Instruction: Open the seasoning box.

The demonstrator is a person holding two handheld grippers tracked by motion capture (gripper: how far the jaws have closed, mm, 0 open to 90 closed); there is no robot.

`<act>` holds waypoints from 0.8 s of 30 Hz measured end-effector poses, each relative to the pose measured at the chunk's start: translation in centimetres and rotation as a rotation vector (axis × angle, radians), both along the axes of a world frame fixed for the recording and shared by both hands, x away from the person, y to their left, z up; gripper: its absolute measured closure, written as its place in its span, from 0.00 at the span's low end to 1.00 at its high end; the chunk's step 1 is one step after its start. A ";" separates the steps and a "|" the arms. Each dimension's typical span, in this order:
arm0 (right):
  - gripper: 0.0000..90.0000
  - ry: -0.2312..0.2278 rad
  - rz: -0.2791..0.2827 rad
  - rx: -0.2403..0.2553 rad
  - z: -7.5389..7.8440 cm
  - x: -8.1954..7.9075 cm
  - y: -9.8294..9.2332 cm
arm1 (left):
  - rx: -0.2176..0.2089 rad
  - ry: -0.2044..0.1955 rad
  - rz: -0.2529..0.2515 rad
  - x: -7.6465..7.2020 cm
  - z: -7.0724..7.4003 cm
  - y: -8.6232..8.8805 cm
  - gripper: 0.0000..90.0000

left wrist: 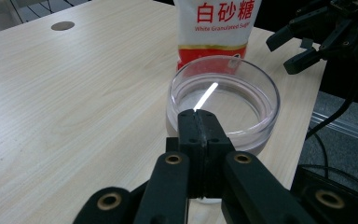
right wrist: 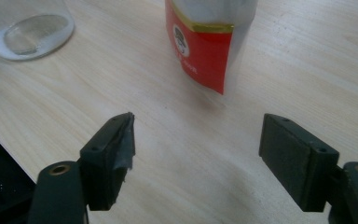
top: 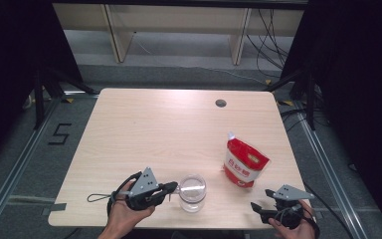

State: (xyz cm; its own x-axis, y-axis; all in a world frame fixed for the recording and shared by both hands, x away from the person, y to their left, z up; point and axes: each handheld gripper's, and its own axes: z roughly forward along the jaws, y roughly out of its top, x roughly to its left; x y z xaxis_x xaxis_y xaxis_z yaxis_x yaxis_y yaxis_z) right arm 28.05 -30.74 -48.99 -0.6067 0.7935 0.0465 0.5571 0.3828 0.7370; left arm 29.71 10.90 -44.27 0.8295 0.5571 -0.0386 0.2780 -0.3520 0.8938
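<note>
A light wooden counter [top: 144,134] is standing in a dark room, with metal rails on the floor on both sides. Near its front edge a clear glass jar [top: 192,192] is sitting upright, and a red and white bag of white granulated sugar [top: 244,162] is standing just beside it, toward the right.

The left claw [top: 173,187] is pressing its jaws together on a thin white handle [left wrist: 206,95] that is leaning into the open jar (probably a small spoon, but the bowl of it is too faint to tell). The jar is looking empty, with no sugar inside that I can see.

The right claw [right wrist: 196,154] is waiting low over the counter with its jaws wide and nothing between them, facing the sugar bag [right wrist: 205,42].

So I am judging that the work is only beginning: the bag is not yet gripped or tipped, and filling the jar is all remaining.
</note>
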 end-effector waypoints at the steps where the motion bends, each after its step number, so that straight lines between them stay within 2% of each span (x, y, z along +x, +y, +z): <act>1: 0.34 -0.002 -0.007 -0.001 0.1 -0.1 0.1 | -0.011 -0.001 0.005 0.0 -0.1 0.0 0.98; 3: 0.36 0.010 -0.006 0.010 0.1 -0.3 0.3 | -0.012 0.000 0.012 0.0 -0.1 0.2 0.97; 4: 0.39 -0.015 0.045 -0.007 0.1 -0.1 0.3 | -0.012 0.001 0.012 -0.1 -0.1 0.2 0.98; 6: 0.40 -0.022 0.037 -0.006 0.1 -0.2 0.3 | -0.014 0.001 0.012 -0.1 -0.1 0.2 0.98; 9: 0.45 -0.016 0.075 0.003 0.0 -0.2 0.6 | -0.014 0.002 0.015 -0.1 -0.1 0.3 0.98; 10: 0.48 -0.049 0.076 -0.018 0.2 -0.3 0.7 | -0.014 0.001 0.012 -0.1 -0.1 0.3 0.98; 12: 0.49 -0.038 0.079 -0.007 0.3 -0.3 0.7 | -0.015 0.005 0.019 -0.2 -0.1 0.3 0.98; 15: 0.53 -0.065 0.093 0.001 0.5 -0.4 0.9 | -0.015 0.000 0.015 -0.1 -0.1 0.3 0.98; 16: 0.53 -0.049 0.095 0.015 0.5 -0.5 1.1 | -0.020 0.007 0.021 -0.2 -0.2 0.3 0.98; 17: 0.54 -0.072 0.097 -0.002 0.5 -0.5 1.1 | -0.020 0.006 0.021 -0.2 -0.2 0.3 0.98; 20: 0.56 -0.066 0.118 0.011 0.6 -0.6 1.4 | -0.015 0.001 0.020 -0.2 -0.1 0.3 0.98; 21: 0.58 -0.048 0.095 0.026 0.7 -0.8 1.6 | -0.015 0.002 0.019 -0.2 -0.1 0.3 0.98; 22: 0.59 -0.085 0.111 0.021 0.8 -0.7 1.5 | -0.021 0.007 0.024 -0.2 -0.2 0.3 0.98; 24: 0.63 -0.100 0.133 0.037 1.0 -0.7 1.7 | -0.023 0.006 0.023 -0.2 -0.2 0.3 0.98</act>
